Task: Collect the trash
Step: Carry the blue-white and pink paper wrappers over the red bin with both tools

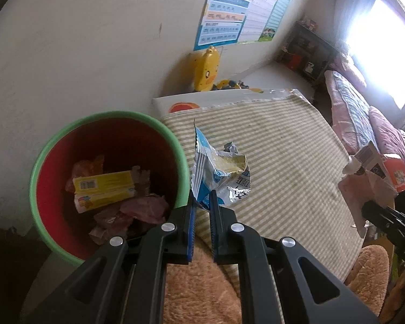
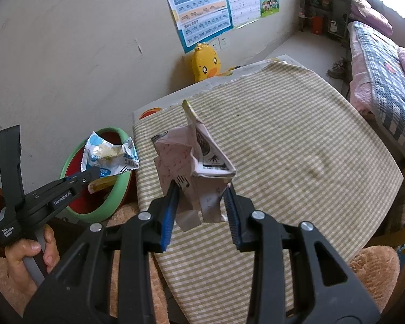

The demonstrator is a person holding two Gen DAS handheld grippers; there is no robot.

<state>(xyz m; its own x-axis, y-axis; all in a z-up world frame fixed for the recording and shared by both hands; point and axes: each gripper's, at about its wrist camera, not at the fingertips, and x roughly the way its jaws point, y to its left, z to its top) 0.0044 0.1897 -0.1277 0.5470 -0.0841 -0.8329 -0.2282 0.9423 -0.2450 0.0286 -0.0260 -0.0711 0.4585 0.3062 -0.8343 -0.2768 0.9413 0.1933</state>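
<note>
- Left gripper (image 1: 201, 198): jaws closed on the lower edge of a crumpled blue-and-silver snack wrapper (image 1: 220, 172), which is held in the air beside the rim of the bin; the right wrist view shows the wrapper over the bin's opening.
- Right gripper (image 2: 202, 197): jaws pinch a flattened pink carton (image 2: 194, 162), held above the striped cloth, its folded top pointing up and away from the camera.
- Bin (image 1: 40, 159): round, with a green rim and red inside, standing against the wall just left of the table; it holds two yellow boxes (image 1: 105, 185) and crumpled pink wrappers (image 1: 145, 206).
- Table (image 2: 297, 145): covered by a green-and-white striped cloth.
- Background: a yellow duck toy (image 2: 203, 63) stands against the wall beyond the table, under wall charts (image 2: 202, 5); a bed (image 2: 378, 78) lies at the right.
</note>
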